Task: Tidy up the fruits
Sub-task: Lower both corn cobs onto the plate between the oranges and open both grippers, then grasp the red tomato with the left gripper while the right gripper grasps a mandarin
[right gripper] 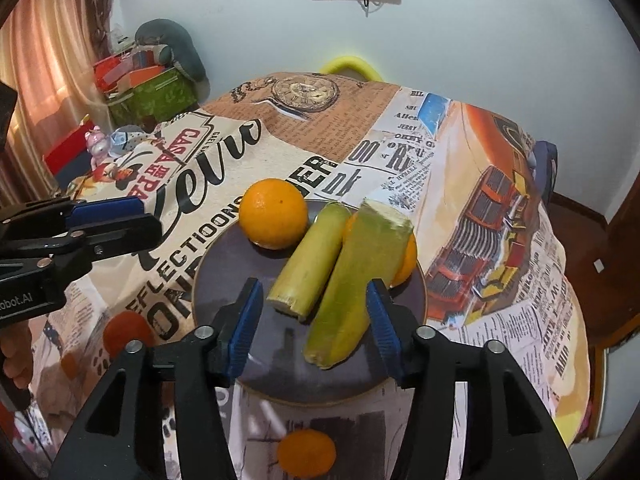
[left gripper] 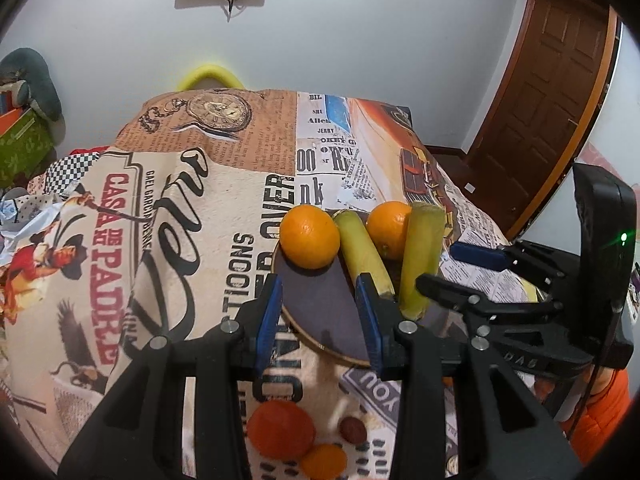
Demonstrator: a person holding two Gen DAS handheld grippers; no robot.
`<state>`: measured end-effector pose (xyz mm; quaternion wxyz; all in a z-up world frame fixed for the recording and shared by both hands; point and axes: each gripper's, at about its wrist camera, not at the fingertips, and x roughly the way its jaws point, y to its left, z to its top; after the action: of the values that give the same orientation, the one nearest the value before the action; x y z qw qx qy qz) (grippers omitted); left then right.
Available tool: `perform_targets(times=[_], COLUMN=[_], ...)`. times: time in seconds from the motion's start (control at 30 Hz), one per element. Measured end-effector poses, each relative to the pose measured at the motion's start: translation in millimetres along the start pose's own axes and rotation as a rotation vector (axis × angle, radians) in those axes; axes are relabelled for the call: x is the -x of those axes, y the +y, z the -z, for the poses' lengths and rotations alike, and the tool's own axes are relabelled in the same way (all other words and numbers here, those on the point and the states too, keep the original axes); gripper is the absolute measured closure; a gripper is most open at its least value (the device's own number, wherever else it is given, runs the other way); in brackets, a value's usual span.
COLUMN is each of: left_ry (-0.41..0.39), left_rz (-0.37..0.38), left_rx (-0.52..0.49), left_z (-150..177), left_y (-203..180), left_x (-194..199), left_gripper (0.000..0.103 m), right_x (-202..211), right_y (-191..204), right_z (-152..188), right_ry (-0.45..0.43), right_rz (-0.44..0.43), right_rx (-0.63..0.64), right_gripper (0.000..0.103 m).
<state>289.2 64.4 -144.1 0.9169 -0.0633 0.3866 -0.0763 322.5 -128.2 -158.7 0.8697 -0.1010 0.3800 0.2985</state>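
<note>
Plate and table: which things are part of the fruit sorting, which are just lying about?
Job: plate, two oranges, two green stalks, loose small orange, red fruit.
Clutter: green box, pink toy, patterned tablecloth.

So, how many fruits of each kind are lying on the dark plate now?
Oranges: 2, one at the left, one mostly hidden behind the green pieces.
Yellow-green peeled pieces: 2, a shorter piece and a longer piece.
Total on the plate: 4.
</note>
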Motion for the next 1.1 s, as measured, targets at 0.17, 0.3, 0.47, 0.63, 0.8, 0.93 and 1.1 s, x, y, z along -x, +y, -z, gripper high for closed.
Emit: perform_targets(times=[0.17, 0.3, 0.47, 0.63, 0.8, 0.93, 1.1], left_ry=[0.002, -0.001, 0.003, -0.001, 0.020, 0.077, 0.127], left_rz=[-0.015, -0.030, -0.040, -0.052, -0.061, -0.054, -0.043], left_rx=[-0.007, -0.006, -0.004, -0.007, 0.001, 0.034, 0.053], left_z=[12, 22, 35, 46, 59, 72, 85], left_y=[-1, 0, 1, 0, 5, 12, 15], left_x=[18, 31, 45, 56, 52, 36, 18], left_gripper=[0.065, 0.062, 0.059, 0.052, 0.043, 0.044, 0.044], right_x=[18, 33, 51, 61, 57, 48, 30], right_y=[-3, -9, -19, -27, -31, -26, -13], right_z=[10, 22, 36, 48, 57, 69, 79], right_ry=[-0.010, -0.004, -0.004, -0.009, 0.017, 0.056, 0.100], right_rz=[0.007, 0.030, 0.053, 0.084, 0.083, 0.057, 0.028], right_rx=[-0.028, -0.051, -0.092, -0.128, -0.160, -0.163, -0.144], right_gripper=[0.051, 0.051, 0.051, 0.043, 0.043, 0.043, 0.043])
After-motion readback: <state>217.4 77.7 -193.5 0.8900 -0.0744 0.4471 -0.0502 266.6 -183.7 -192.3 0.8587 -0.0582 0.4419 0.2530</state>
